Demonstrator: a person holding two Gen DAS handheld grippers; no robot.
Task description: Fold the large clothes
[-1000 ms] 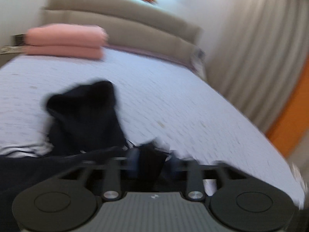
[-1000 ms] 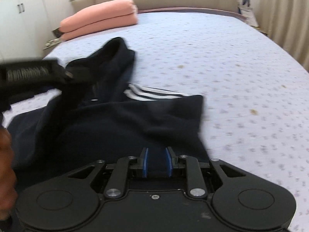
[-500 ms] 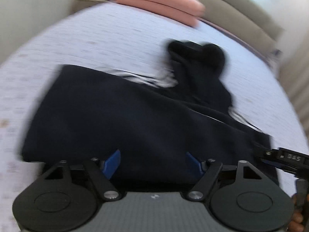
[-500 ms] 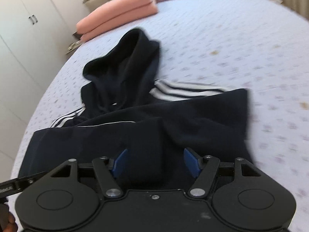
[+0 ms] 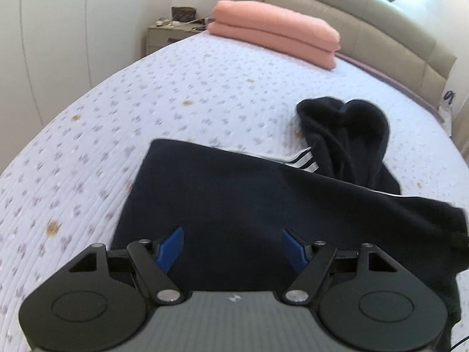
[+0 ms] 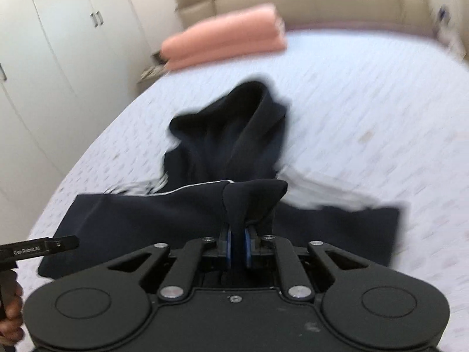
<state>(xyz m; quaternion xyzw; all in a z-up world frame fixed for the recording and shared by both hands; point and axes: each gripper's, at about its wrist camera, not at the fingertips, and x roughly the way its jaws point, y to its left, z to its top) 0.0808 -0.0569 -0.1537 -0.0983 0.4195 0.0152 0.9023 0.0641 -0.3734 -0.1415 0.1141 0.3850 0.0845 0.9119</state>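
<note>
Left wrist view. Navy hoodie [image 5: 249, 205] lies on the bed [image 5: 146, 94], its body folded into a flat dark panel w/ a straight far edge and a squared far-left corner. Hood [image 5: 346, 135] sits bunched and rumpled beyond the panel's far-right side; three white stripes [image 5: 303, 161] show just beside it. Left gripper [image 5: 233, 246] hangs low over the near part of the panel, blue fingers [image 5: 170, 248] spread wide, nothing between them (whether they touch the cloth cannot be told). Bare quilt runs to the left of and beyond the panel. Folded pink blanket [image 5: 275, 35] lies well apart, near the beige headboard [image 5: 351, 20]; a nightstand [image 5: 167, 33] stands past the bed's far-left corner.

Right wrist view (motion-blurred). Right gripper [image 6: 238, 243] has its blue fingers pressed together on a fold of the hoodie [image 6: 140, 214], which rises from the jaws as a raised peak of cloth. A thin white seam line [image 6: 187, 190] runs along the panel's far edge to the peak. Hood [image 6: 234, 129] stands crumpled beyond the pinch. Panel's right edge lies on the quilt [image 6: 381, 123], w/ bare bedding right and far. The other gripper's tip [image 6: 44, 245] enters at left over the panel's near-left corner. Wardrobe doors [image 6: 58, 38] line the left side; pink blanket [image 6: 225, 38] lies near the headboard.
</note>
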